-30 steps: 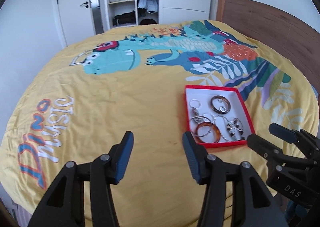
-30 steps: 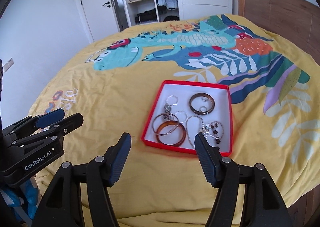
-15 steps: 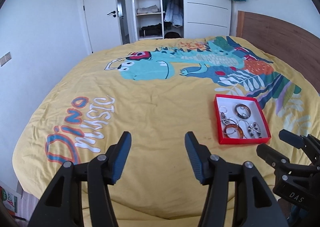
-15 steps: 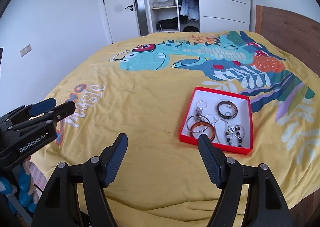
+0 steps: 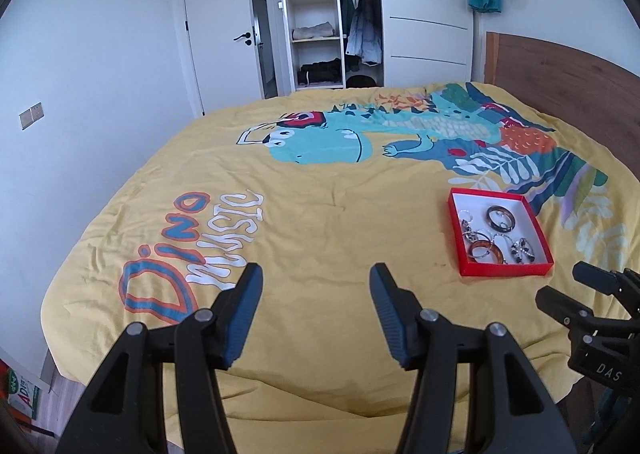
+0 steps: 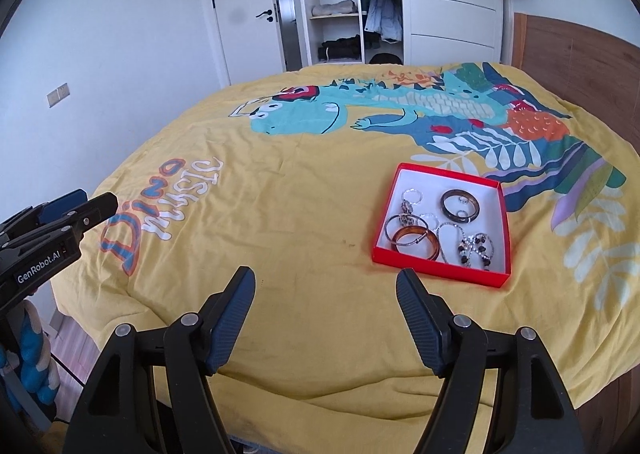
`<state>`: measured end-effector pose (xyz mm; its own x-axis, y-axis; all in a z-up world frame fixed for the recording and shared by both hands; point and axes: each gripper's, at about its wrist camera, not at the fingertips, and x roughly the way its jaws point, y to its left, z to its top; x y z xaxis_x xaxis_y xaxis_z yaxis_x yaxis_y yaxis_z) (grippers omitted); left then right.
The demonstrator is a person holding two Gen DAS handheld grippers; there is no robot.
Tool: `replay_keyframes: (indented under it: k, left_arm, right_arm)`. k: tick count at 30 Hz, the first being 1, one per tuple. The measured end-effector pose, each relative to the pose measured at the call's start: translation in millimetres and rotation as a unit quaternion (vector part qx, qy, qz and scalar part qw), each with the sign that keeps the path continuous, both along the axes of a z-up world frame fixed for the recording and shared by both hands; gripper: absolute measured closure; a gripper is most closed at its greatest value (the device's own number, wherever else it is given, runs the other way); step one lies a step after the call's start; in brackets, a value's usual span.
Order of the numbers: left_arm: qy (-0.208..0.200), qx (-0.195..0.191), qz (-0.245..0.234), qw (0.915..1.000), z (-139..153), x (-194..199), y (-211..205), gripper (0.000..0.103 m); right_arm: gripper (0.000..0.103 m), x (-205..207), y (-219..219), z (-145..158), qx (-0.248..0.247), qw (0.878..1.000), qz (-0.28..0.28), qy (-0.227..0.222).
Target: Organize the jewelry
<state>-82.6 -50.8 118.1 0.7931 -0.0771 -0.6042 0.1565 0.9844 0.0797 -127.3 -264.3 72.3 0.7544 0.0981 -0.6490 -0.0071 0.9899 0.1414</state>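
Note:
A red box with a white inside (image 5: 456, 230) (image 6: 440, 267) lies on the yellow bed cover, right of centre. It holds a dark bangle (image 5: 500, 211) (image 6: 460, 196), an amber bangle (image 5: 486, 251) (image 6: 414, 240), silver rings and a beaded piece (image 6: 476, 248). My left gripper (image 5: 316, 314) is open and empty above the bed's near edge, well left of the box. My right gripper (image 6: 326, 318) is open and empty, in front of the box and apart from it. Each gripper shows at the edge of the other's view.
The yellow dinosaur bed cover (image 5: 320, 190) (image 6: 280, 182) fills the middle. A wooden headboard (image 5: 560, 74) stands at the right. An open wardrobe (image 6: 340, 6) and a white door (image 5: 224, 26) are at the far wall. Floor shows at lower left (image 6: 76, 338).
Both grippers have pulled back and up from the bed, so the red box looks smaller and farther. Both stay open and empty.

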Motion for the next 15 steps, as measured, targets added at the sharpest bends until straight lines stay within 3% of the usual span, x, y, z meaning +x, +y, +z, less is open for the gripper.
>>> replay_keyframes:
  k: [15]
  left_arm:
    - [0.020,-0.007,-0.008,0.9998,-14,-11,7,0.049]
  right_arm:
    - [0.031,-18,-5,-9,0.002,1.000,-0.007,0.002]
